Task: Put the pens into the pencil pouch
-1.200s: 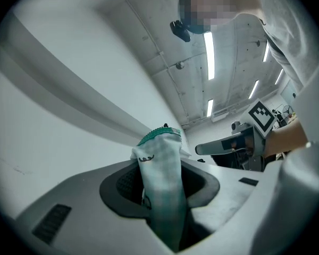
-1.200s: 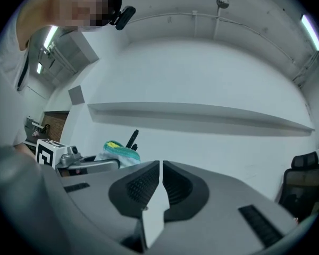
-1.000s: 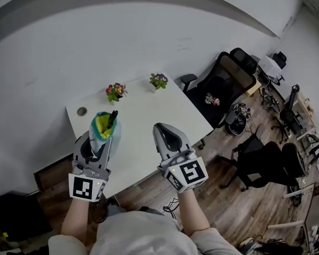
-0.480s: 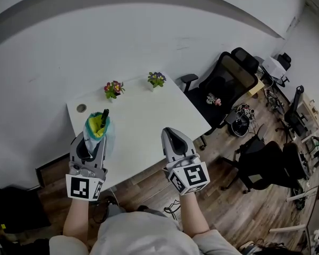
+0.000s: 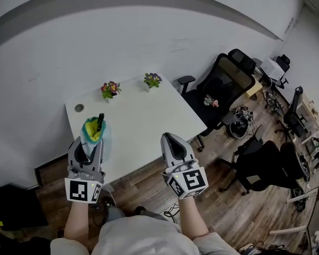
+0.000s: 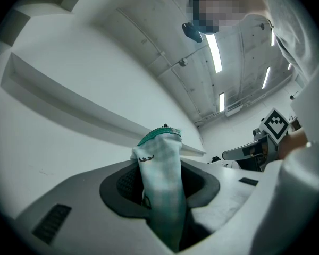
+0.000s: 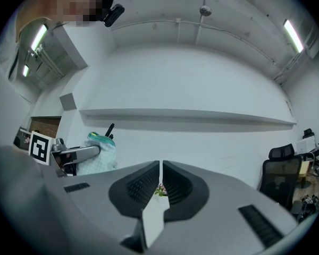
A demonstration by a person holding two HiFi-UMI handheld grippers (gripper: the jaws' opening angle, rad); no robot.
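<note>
A pale green checked pencil pouch (image 5: 96, 135) with a yellow lining stands upright over the table's front left corner. My left gripper (image 5: 89, 146) is shut on its lower part. A black pen (image 5: 100, 120) sticks out of its open top. In the left gripper view the pouch (image 6: 160, 180) fills the gap between the jaws. My right gripper (image 5: 168, 138) hovers over the table's front edge, shut and empty. In the right gripper view its pads meet (image 7: 160, 183), and the pouch (image 7: 102, 154) with the pen (image 7: 110, 129) shows at the left.
The white table (image 5: 143, 116) carries two small flower pots (image 5: 110, 89) (image 5: 152, 79) at its far edge and a round cable hole (image 5: 78, 108). Black office chairs (image 5: 226, 81) stand to the right on the wooden floor. A white wall is behind.
Both grippers have drawn back toward the person and the table's front edge. The left one carried the pouch and pen along, still upright. Neither gripper changed its grip.
</note>
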